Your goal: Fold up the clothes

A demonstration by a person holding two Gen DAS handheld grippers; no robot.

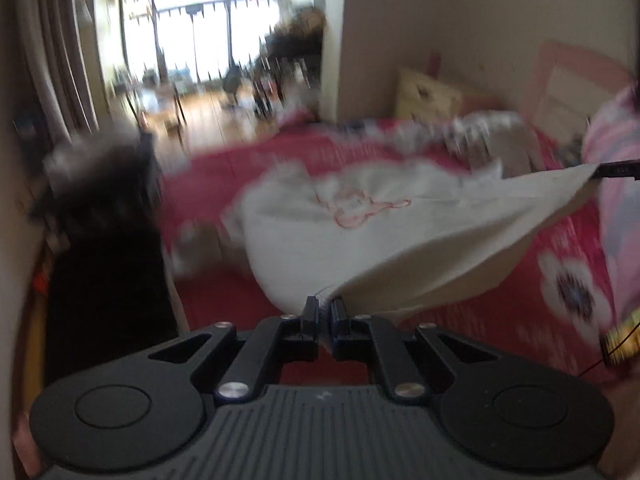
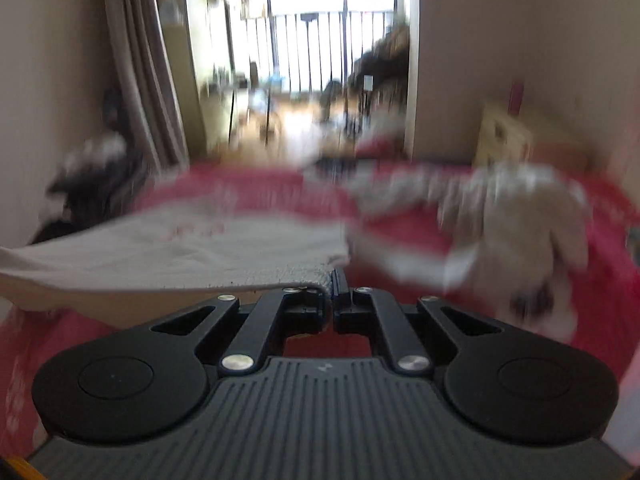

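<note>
Red floral bedspread (image 1: 500, 280) (blurred) — beige walls (image 1: 440, 20), bright window (image 2: 312, 12) beyond.

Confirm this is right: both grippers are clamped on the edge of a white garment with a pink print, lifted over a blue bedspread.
Not quite. The bedspread is red with a flower pattern, not blue, as the left wrist view shows. The rest holds: the left gripper and right gripper are both clamped on the edge of the white garment with its pink print.
</note>
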